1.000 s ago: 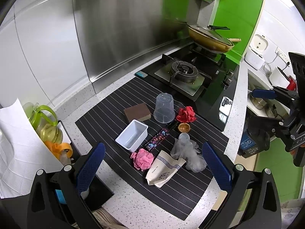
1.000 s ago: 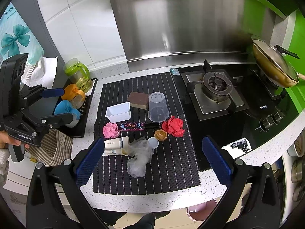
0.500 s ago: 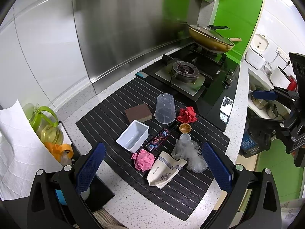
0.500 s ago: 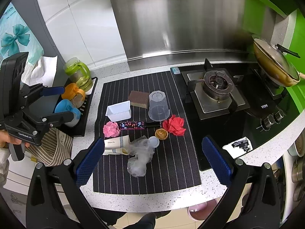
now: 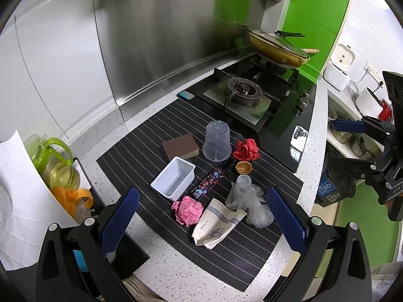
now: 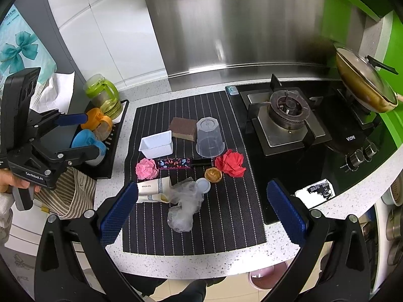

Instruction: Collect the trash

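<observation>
Trash: a scatter of litter lies on a black striped mat (image 6: 226, 214) on a speckled kitchen counter (image 6: 201, 261), between a dish rack and a gas hob.
Left gripper (image 5: 201, 224): held above the counter's near-left edge, jaws spread wide and empty, blue pads (image 5: 118, 220) flanking the litter in its own view.
Right gripper (image 6: 201, 216): raised over the mat's front edge, jaws likewise wide apart, gripping nothing.
Nearest litter: a crumpled clear plastic bag (image 6: 185, 206) lies touching a cream paper pouch (image 6: 153, 190) printed with dark lettering; a small white lid (image 6: 203, 185) sits against the bag.
Middle row: a pink paper wad (image 6: 146, 168), a dark printed wrapper (image 6: 173, 164), a brown nut-like shell (image 6: 213, 174) and a red paper wad (image 6: 230, 163) run left to right across the mat.
Back row: a white rectangular tub (image 6: 156, 147) stands open side up, beside a brown sponge (image 6: 183, 128) and a clear plastic cup (image 6: 209, 138) turned upside down.
Left of the mat: a black dish rack (image 6: 110, 148) holds orange and blue cups and a green-lidded glass jug (image 6: 103, 95); a striped cloth (image 6: 68, 193) hangs just beside it, and a person's hand (image 6: 11, 180) grips the left tool's handle.
Right of the mat: a black glass hob (image 6: 327, 156) carries an empty burner (image 6: 288, 108); farther back a lidded golden pan (image 6: 362, 80) sits on the second burner.
Backdrop: a stainless steel splashback (image 6: 239, 25) meets white tiles on the left and a green wall on the right.
</observation>
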### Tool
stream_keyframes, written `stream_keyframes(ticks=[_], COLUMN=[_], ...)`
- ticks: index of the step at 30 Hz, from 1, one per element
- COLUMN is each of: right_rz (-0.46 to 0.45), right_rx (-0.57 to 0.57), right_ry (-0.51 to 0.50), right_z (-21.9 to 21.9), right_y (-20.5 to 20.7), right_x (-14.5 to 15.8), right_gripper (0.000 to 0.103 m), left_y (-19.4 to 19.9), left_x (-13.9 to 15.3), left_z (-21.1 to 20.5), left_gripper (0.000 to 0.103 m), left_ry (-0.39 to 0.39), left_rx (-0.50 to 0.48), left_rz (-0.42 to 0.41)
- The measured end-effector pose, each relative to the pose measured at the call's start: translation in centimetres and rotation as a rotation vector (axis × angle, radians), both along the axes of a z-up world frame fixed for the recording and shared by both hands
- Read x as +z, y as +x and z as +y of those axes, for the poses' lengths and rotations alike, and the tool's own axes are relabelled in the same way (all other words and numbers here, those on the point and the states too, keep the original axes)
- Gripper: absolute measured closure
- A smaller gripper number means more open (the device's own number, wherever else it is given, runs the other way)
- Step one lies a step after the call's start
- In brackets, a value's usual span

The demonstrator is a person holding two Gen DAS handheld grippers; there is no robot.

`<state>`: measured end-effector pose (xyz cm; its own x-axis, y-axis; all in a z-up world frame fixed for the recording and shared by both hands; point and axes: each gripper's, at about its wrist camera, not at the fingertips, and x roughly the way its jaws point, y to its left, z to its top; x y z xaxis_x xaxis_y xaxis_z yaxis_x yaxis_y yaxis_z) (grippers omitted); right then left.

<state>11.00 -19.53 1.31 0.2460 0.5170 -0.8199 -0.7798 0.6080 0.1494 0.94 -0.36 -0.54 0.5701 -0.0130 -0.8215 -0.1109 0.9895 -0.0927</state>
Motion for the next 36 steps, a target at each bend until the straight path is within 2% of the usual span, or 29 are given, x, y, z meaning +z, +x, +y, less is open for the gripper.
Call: stream_keyframes(ticks=[8,15,23,31,34,36], right_rz=[0.007,0.023,0.051,0.085,0.093,0.098], right_rx=[0.001,-0.001,-0.012,-0.024,-0.033,-0.039], right_ry=[-0.006,-0.012,-0.015,-0.024,-0.026,-0.028], right_z=[0.2,0.0,-0.6,-1.1,-1.3,-1.4], right_y=[0.3,0.7,1.7,2.8,3.2,3.5], right_x=[-0.2,-0.7,-1.6,-2.7,-3.0,-3.1], right_gripper=[0.003,0.003,0.003,0.003,0.003,0.003], left_y=[0.5,2.3,5.4,8.0,8.7,9.2], left_x=[-0.3,-1.9,-5.8,-9.8,-11.1,-11.9], left_z=[0.1,0.8,1.6,2.9,3.4,3.5], left_gripper=[0.006,0.006,0.006,0.006,0.018,0.032], left_ry=[-0.002,-0.007,-0.003,-0.046,-0.055,-0.061], left_rx=[-0.011,-0.028,-0.044,-0.065,-0.075,-0.083], left_rz=[0.010,0.046,0.127,0.206,0.239,0.265])
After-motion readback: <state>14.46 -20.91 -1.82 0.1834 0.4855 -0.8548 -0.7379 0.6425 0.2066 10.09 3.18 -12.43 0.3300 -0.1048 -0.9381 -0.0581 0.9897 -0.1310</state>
